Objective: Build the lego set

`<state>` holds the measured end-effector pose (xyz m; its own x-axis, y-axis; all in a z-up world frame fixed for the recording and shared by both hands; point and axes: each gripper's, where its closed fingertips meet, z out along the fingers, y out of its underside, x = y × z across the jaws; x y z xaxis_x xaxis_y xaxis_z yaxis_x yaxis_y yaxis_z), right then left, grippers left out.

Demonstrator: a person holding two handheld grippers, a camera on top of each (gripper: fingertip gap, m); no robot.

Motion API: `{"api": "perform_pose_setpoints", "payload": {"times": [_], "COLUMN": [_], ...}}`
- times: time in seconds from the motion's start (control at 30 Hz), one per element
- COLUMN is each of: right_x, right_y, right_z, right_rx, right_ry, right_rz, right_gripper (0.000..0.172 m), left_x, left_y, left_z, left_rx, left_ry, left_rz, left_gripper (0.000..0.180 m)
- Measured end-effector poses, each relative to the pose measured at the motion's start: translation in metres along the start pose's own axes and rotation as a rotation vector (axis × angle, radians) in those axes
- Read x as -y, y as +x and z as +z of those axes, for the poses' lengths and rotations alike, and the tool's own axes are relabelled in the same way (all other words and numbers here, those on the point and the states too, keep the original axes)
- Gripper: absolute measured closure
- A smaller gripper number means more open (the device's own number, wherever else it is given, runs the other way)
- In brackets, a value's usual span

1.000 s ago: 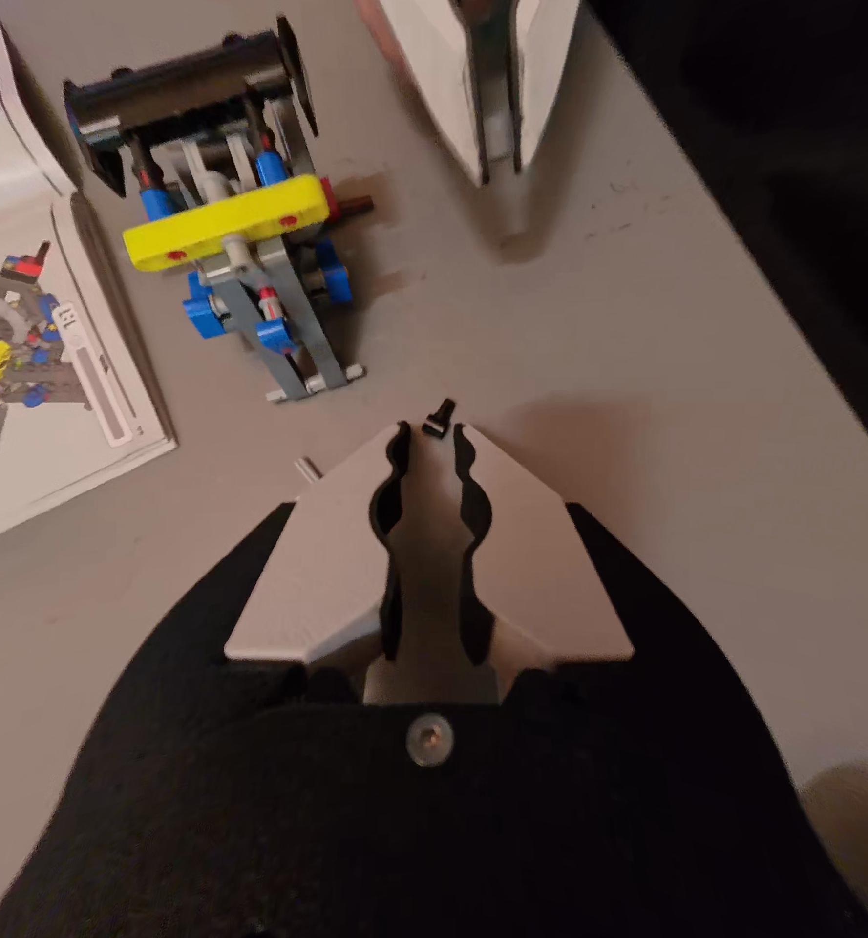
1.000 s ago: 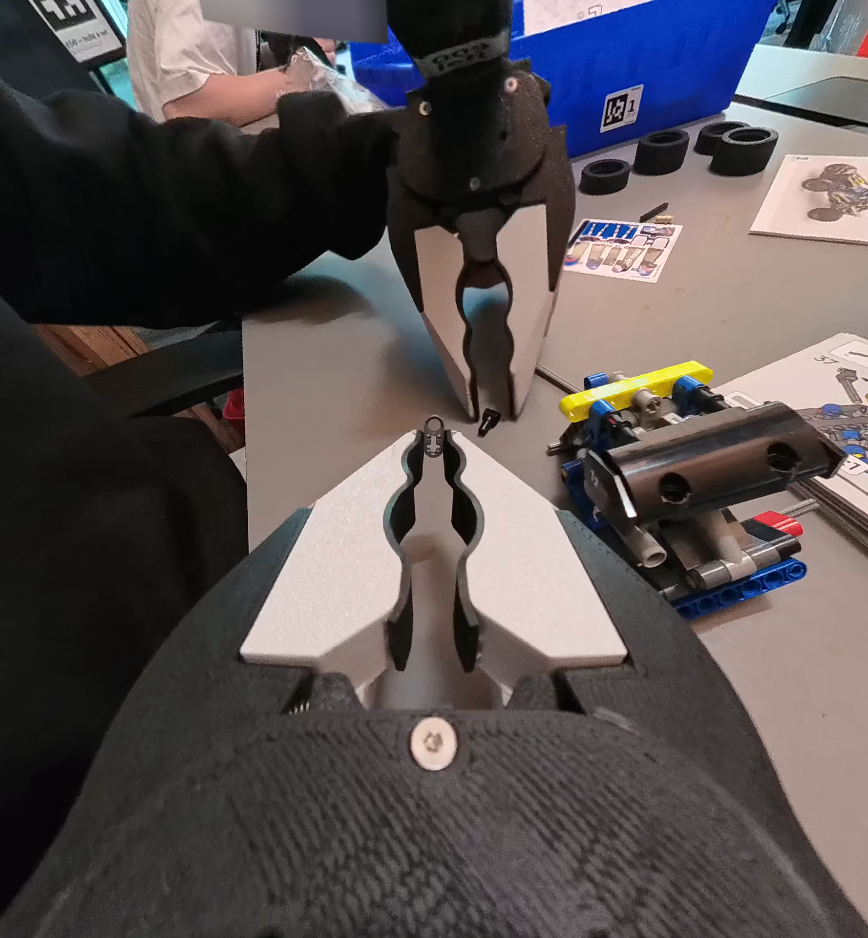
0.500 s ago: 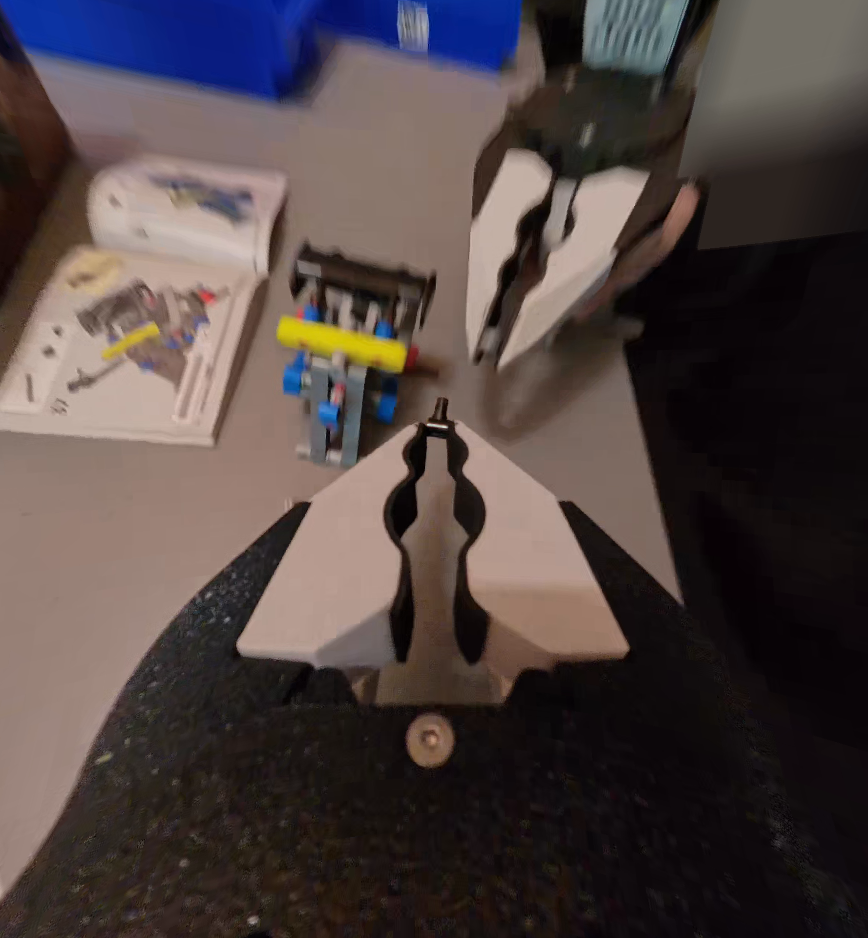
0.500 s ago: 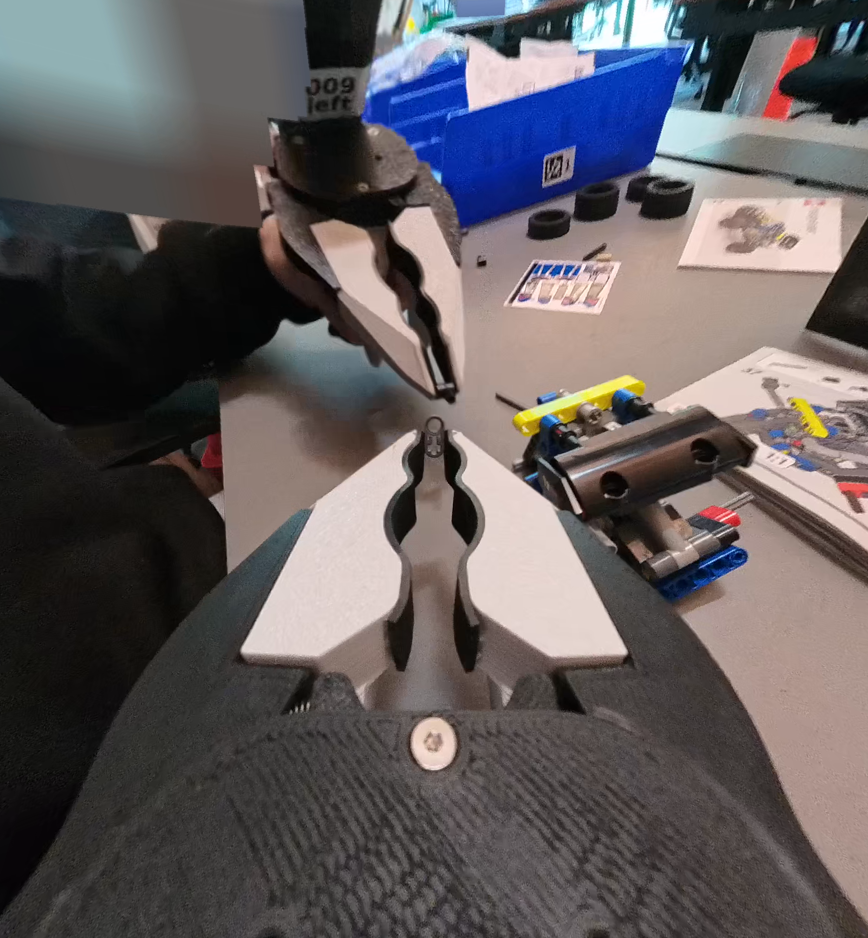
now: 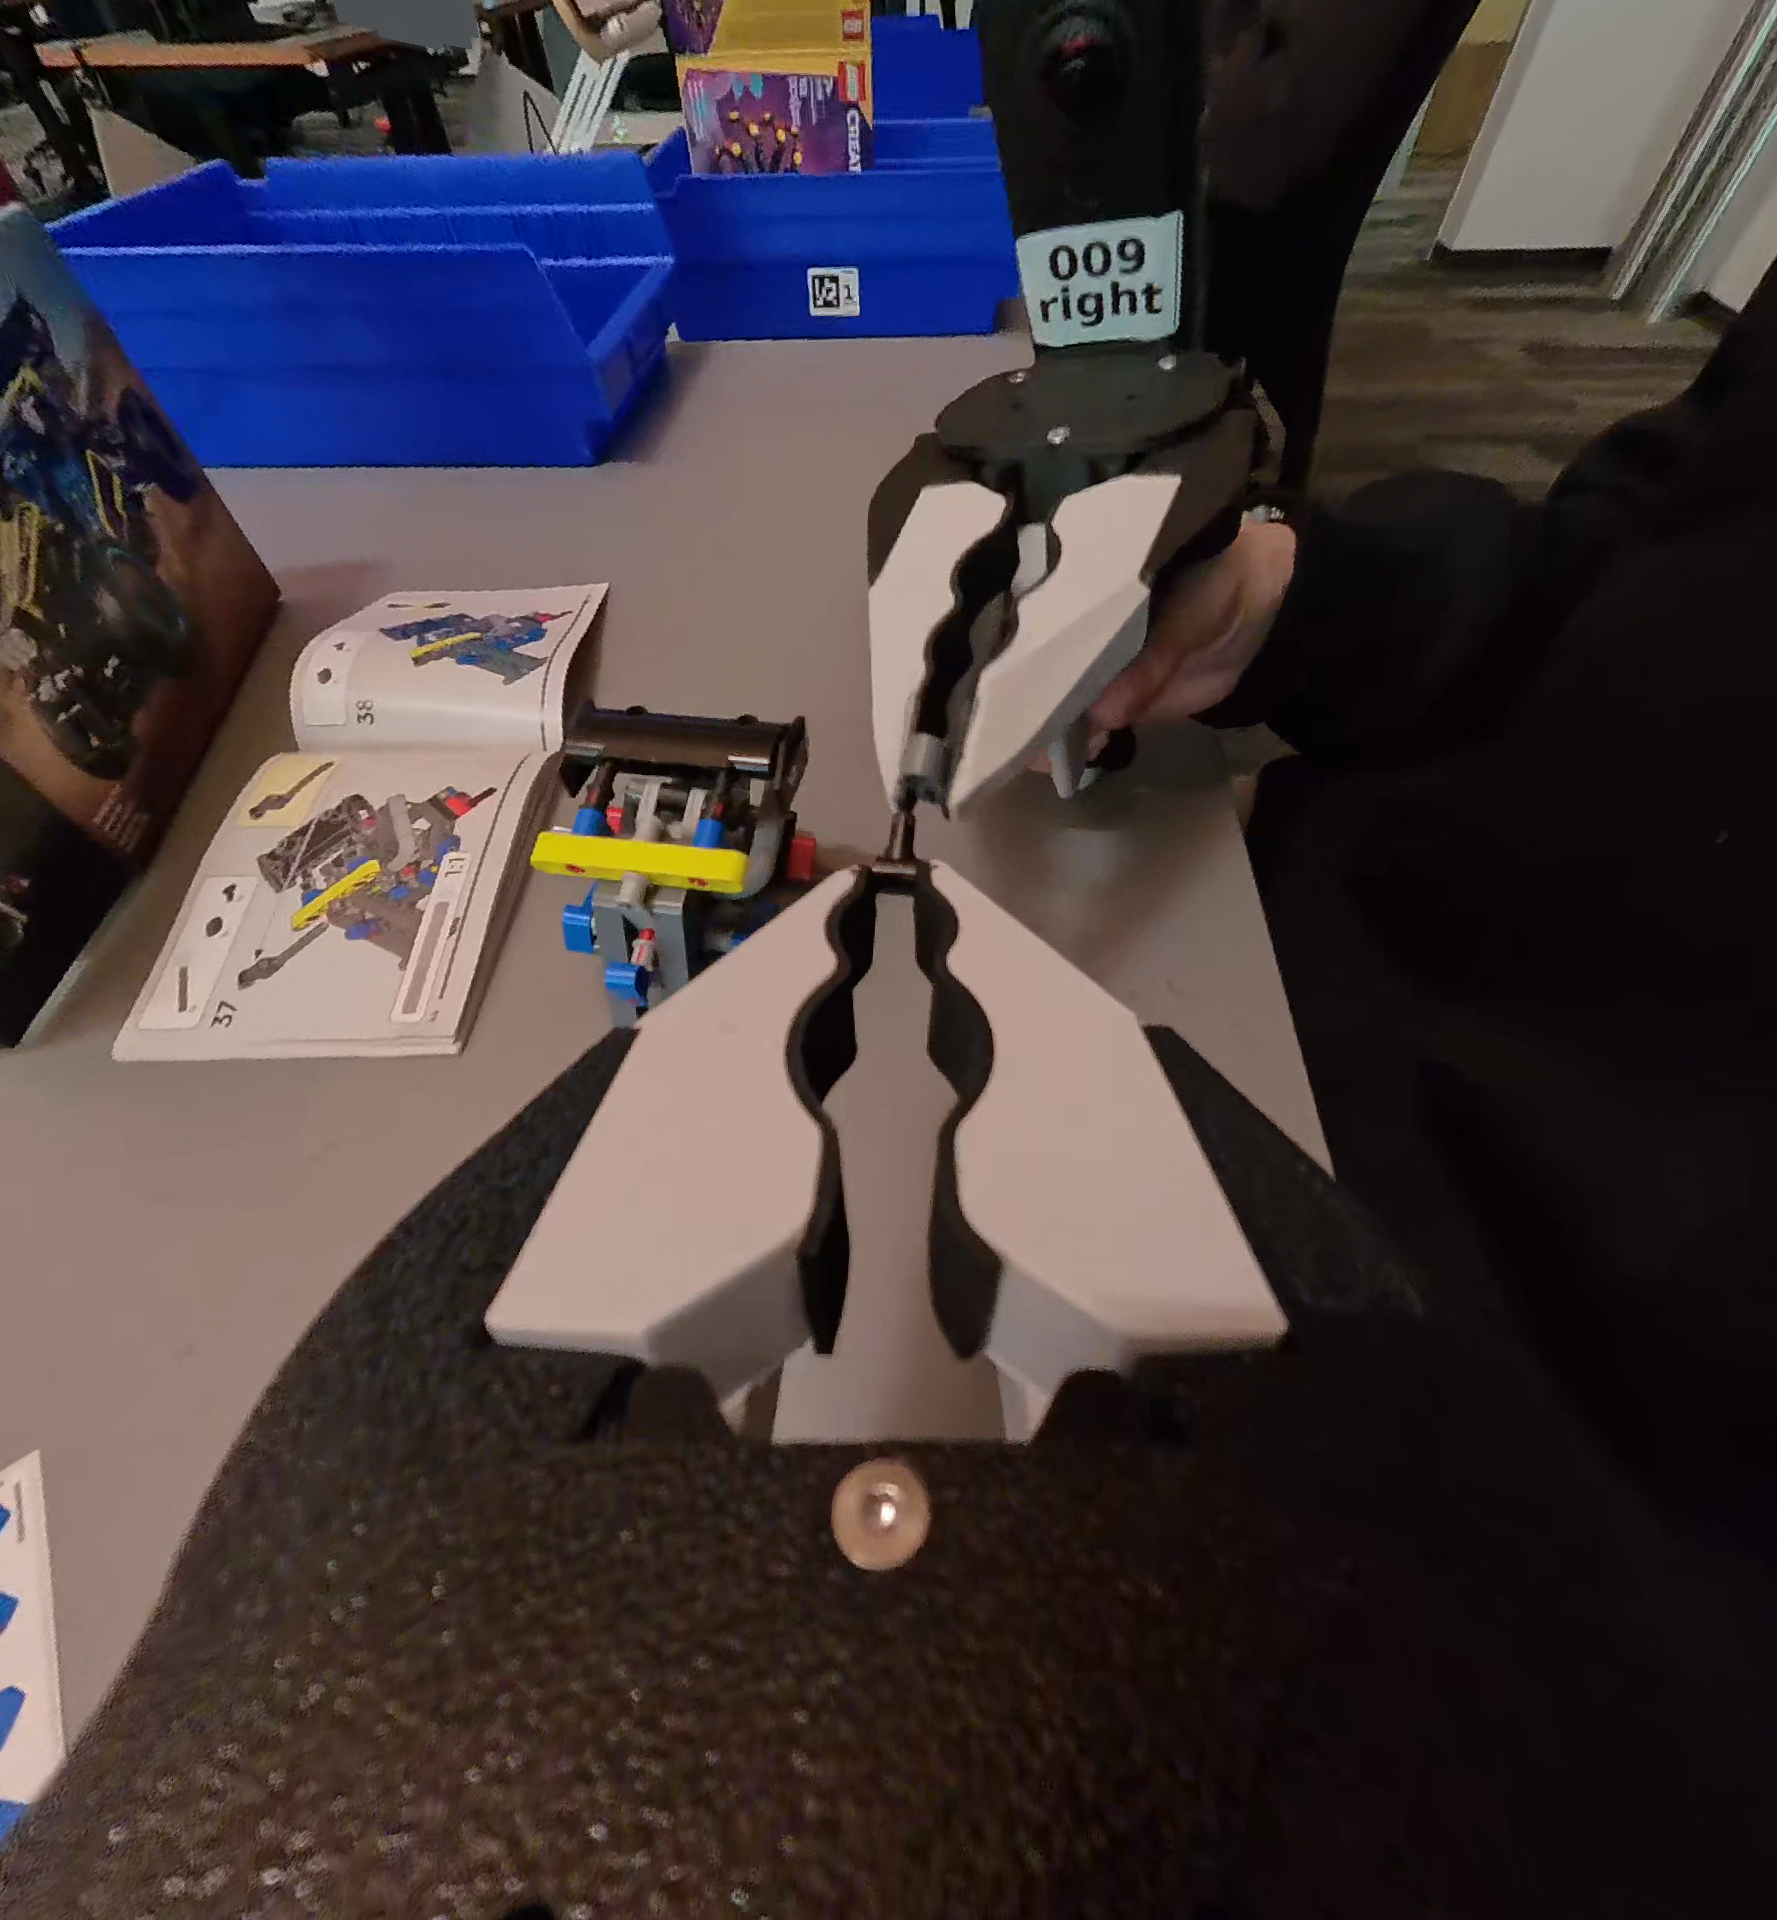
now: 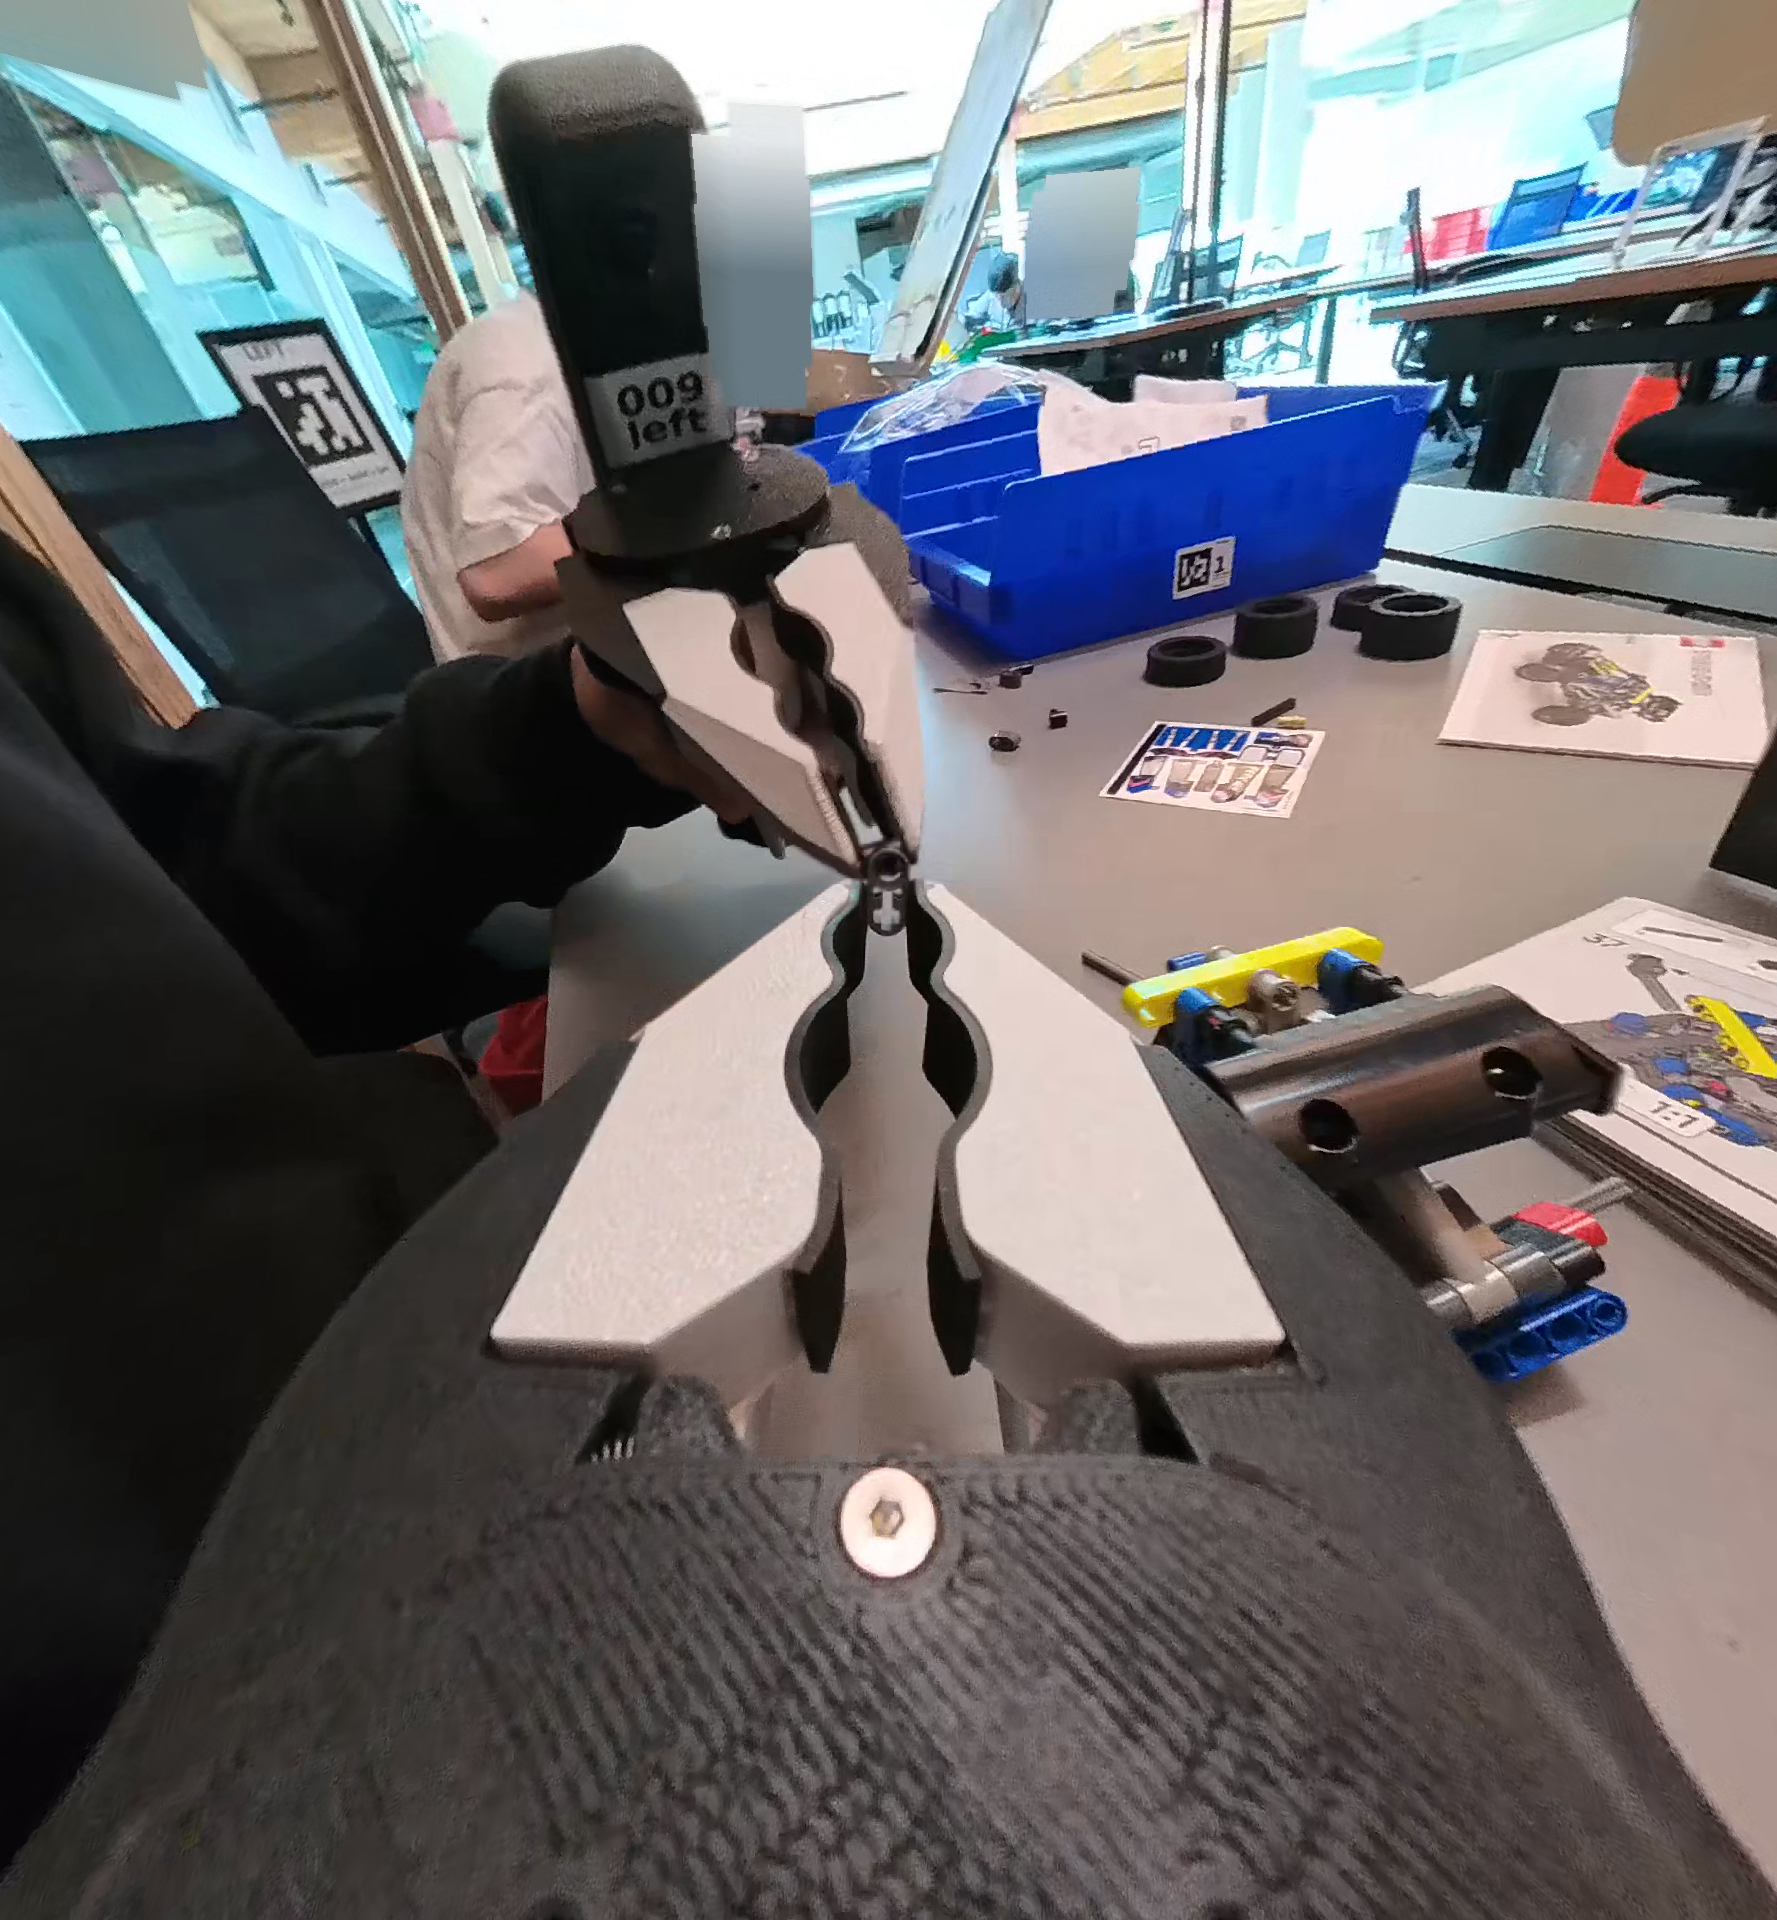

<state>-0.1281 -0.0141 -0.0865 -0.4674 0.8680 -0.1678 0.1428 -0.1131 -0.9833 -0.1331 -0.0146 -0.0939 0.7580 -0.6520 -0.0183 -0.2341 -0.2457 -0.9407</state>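
Note:
My left gripper (image 5: 894, 881) is shut on a small black pin (image 5: 899, 836) that sticks out past its tips. My right gripper (image 6: 886, 906) is shut on a small dark connector (image 6: 886, 902) with a cross hole and a round hole at its outer end. Both are held above the grey table (image 5: 738, 520), tip to tip. In the left wrist view the right gripper (image 5: 923, 795) comes down from above, and the pin's end meets its connector (image 5: 923, 756). In the right wrist view the left gripper (image 6: 879, 831) is right behind the round hole. I cannot tell whether the pin is inside the hole.
A part-built brick model (image 5: 676, 821) with a yellow beam lies beside an open instruction booklet (image 5: 344, 894). A product box (image 5: 53, 623) stands at the left and blue bins (image 5: 396, 312) at the back. Black tyres (image 6: 1279, 629), a sticker sheet (image 6: 1216, 769) and small loose parts lie further off. Left and right tips are no more than a few centimetres apart.
My left gripper shut on the black pin that lay on the table, lifted it and brought it up to the right gripper's connector. The right gripper stayed shut on the connector.

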Motion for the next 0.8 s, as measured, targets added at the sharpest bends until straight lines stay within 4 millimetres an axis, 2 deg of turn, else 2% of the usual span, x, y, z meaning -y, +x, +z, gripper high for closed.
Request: {"api": "perform_pose_setpoints", "payload": {"times": [0.27,0.8], "right_x": [-0.007,-0.007], "right_y": [-0.009,-0.010], "right_z": [0.005,0.008], "right_rx": [0.034,0.034], "right_ry": [-0.052,-0.053], "right_rz": [-0.049,-0.096], "right_gripper": [0.167,0.167], "left_x": [-0.001,-0.002], "left_y": [0.009,0.010], "left_z": [-0.002,-0.005], "left_rx": [-0.038,-0.042], "left_ry": [-0.004,-0.026], "left_rz": [0.014,0.030], "left_gripper": [0.176,0.176]}}
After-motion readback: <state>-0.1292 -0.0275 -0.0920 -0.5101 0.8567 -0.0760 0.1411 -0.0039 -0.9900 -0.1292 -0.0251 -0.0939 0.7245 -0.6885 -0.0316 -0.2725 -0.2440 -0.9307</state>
